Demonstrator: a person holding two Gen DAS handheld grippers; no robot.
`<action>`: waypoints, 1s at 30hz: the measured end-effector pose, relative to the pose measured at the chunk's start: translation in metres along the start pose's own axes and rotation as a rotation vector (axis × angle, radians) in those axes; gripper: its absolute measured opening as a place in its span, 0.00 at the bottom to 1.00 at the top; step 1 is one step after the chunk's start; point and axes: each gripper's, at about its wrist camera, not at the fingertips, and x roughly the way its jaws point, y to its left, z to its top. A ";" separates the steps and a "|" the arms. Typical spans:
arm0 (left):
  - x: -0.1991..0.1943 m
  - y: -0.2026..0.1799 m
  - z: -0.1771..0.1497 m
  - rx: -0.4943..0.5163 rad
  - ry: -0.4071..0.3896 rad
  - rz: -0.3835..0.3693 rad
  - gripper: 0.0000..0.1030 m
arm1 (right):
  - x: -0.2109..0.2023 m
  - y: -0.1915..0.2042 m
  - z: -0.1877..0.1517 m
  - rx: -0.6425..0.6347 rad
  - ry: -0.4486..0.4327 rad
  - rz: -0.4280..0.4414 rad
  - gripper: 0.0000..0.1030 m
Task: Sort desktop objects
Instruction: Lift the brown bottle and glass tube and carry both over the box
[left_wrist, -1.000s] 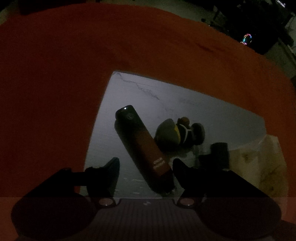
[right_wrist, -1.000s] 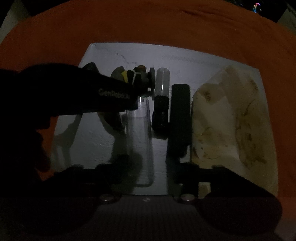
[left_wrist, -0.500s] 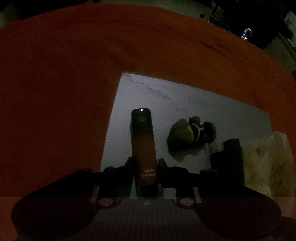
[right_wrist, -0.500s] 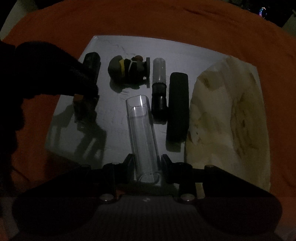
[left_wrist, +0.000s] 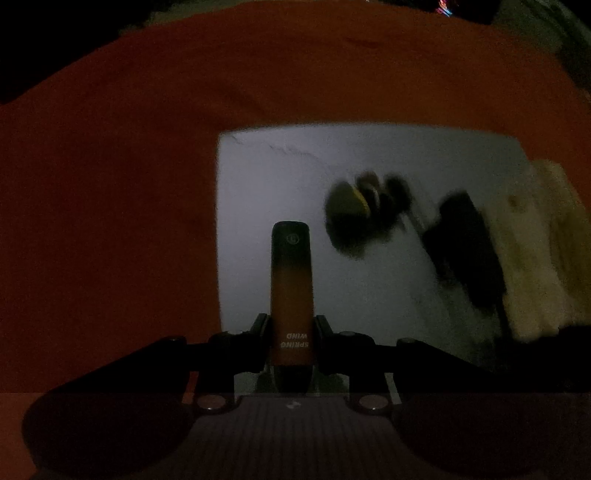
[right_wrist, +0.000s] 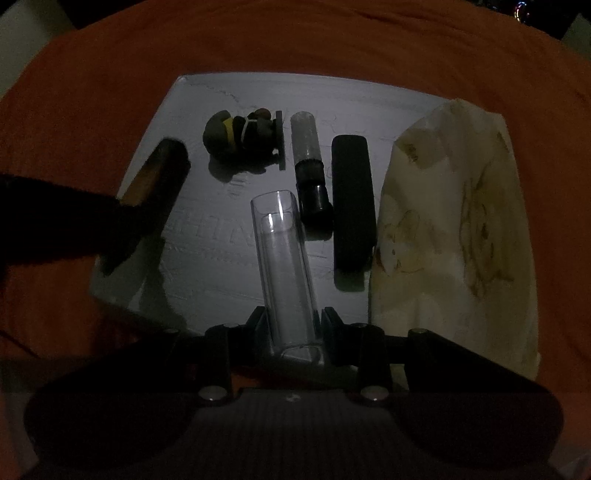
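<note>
My left gripper (left_wrist: 290, 334) is shut on a black-and-orange bottle (left_wrist: 291, 280) printed SPRING WIND, held above the white mat (left_wrist: 266, 184). The bottle also shows in the right wrist view (right_wrist: 157, 173), at the mat's left with the dark left gripper behind it. My right gripper (right_wrist: 291, 325) is shut on a clear plastic cap (right_wrist: 284, 258), held over the mat (right_wrist: 221, 236). On the mat lie a small dark toy figure (right_wrist: 240, 136), a small capped bottle (right_wrist: 308, 166) and a black case (right_wrist: 351, 195).
A cream printed cloth pouch (right_wrist: 450, 229) lies along the mat's right edge. An orange tablecloth (right_wrist: 295, 40) covers the table all around. The scene is dim. The toy (left_wrist: 354, 210) and black case (left_wrist: 465, 247) look blurred in the left wrist view.
My left gripper closed on the orange bottle and lifted it upright between the fingers. My right gripper closed on the clear cap and raised it off the mat.
</note>
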 end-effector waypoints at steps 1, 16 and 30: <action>0.000 -0.001 -0.003 0.009 0.001 0.002 0.21 | 0.001 0.000 0.000 -0.001 0.001 0.000 0.34; 0.002 -0.012 -0.006 0.033 -0.025 0.039 0.31 | 0.003 0.016 0.014 -0.004 -0.038 -0.042 0.34; 0.006 -0.013 -0.003 0.017 -0.044 0.037 0.33 | 0.013 0.013 0.029 0.000 -0.062 -0.039 0.44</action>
